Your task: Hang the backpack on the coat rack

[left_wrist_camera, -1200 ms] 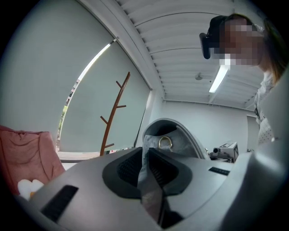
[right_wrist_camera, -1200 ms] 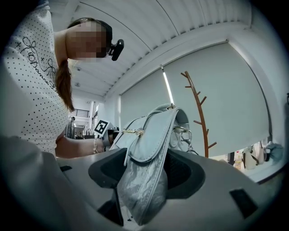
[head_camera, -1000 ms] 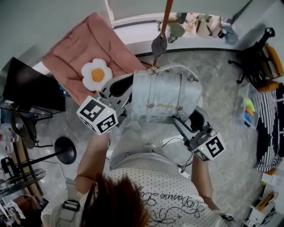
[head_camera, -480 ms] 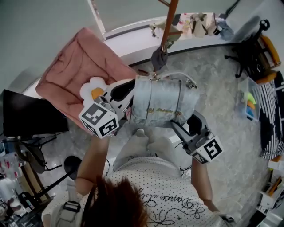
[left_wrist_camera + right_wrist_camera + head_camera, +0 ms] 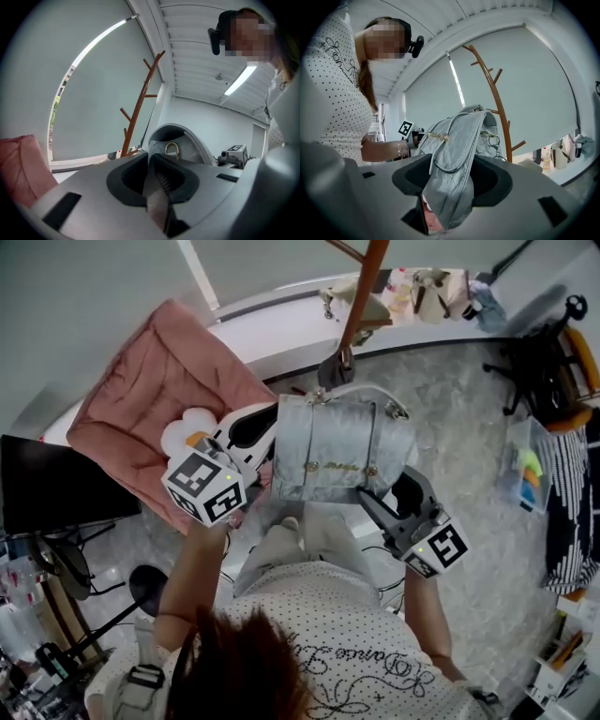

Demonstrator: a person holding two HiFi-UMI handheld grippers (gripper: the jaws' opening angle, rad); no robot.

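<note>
From the head view, the grey backpack (image 5: 342, 451) is held in the air between both grippers, above the marble floor (image 5: 469, 427) and just below the brown coat rack (image 5: 362, 285), with its top handle nearest the pole. The left gripper (image 5: 270, 439) holds its left side, and the right gripper (image 5: 371, 501) holds its lower right corner. In the left gripper view the jaws are pinched narrow on a fold of the backpack's fabric, with the handle arch and a gold ring (image 5: 171, 147) just beyond and the rack's pegs rising behind. In the right gripper view the jaws are clamped on the backpack's bottom edge, the bag tilting up towards the rack. The step appears to be the lift and approach. Next, the handle needs raising over a peg.
</note>
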